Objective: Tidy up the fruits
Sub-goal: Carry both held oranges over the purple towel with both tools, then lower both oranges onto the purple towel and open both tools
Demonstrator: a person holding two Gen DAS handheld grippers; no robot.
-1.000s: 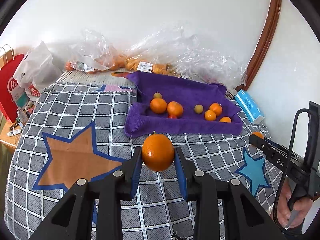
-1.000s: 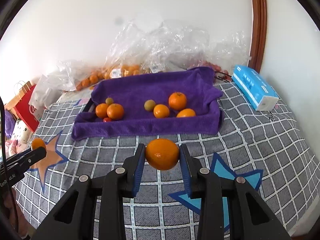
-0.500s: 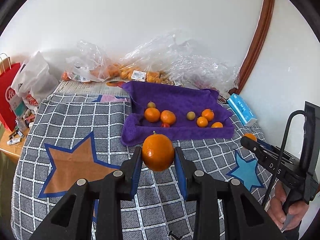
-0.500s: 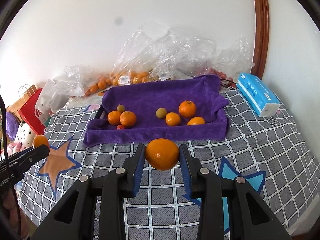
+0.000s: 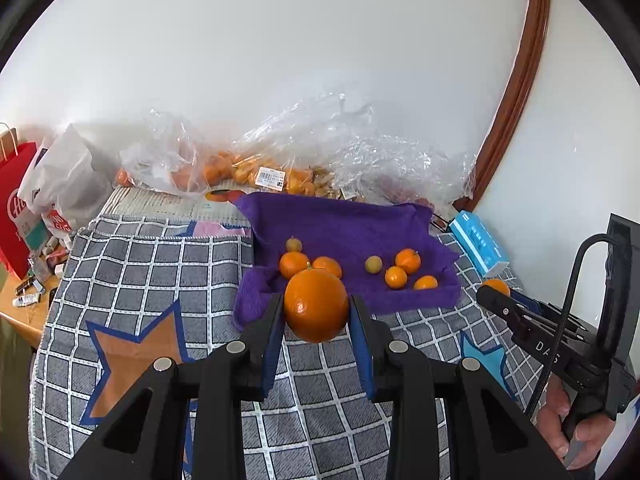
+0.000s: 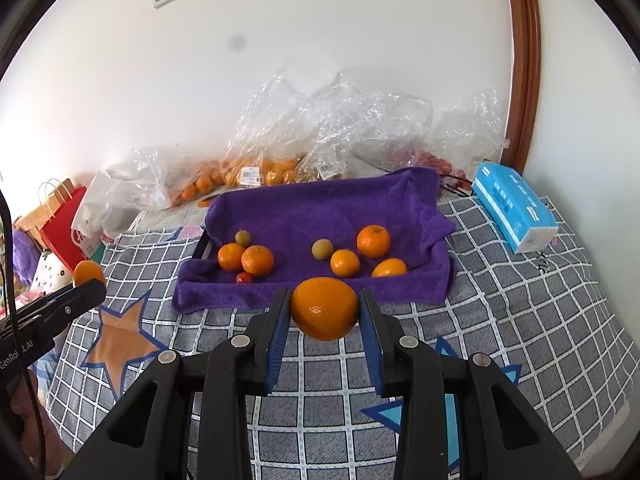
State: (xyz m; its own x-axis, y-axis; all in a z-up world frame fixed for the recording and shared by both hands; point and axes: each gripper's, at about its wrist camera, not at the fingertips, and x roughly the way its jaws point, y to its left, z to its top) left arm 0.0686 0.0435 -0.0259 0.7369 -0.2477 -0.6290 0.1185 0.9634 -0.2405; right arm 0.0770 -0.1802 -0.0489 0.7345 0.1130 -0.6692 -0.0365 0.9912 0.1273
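Note:
My left gripper (image 5: 316, 312) is shut on an orange (image 5: 316, 307) and holds it in the air in front of the purple towel-lined tray (image 5: 344, 224). My right gripper (image 6: 324, 312) is shut on another orange (image 6: 324, 307), also in the air before the tray (image 6: 320, 208). Several oranges, such as one at the left (image 6: 258, 260) and one at the right (image 6: 373, 241), lie on the towel with two small greenish fruits (image 6: 322, 248) and a small red one (image 6: 244, 278). Each gripper shows at the edge of the other's view, the right one (image 5: 496, 292) and the left one (image 6: 86, 280).
A grey checked cloth with stars (image 6: 520, 300) covers the table. Clear plastic bags of fruit (image 6: 256, 168) lie behind the tray by the wall. A blue tissue pack (image 6: 514, 204) lies at the right. A red paper bag (image 5: 16, 196) and a white bag stand at the left.
Both grippers have drawn back and up from the tray, each still shut on its orange. The tray looks smaller and farther than a second ago.

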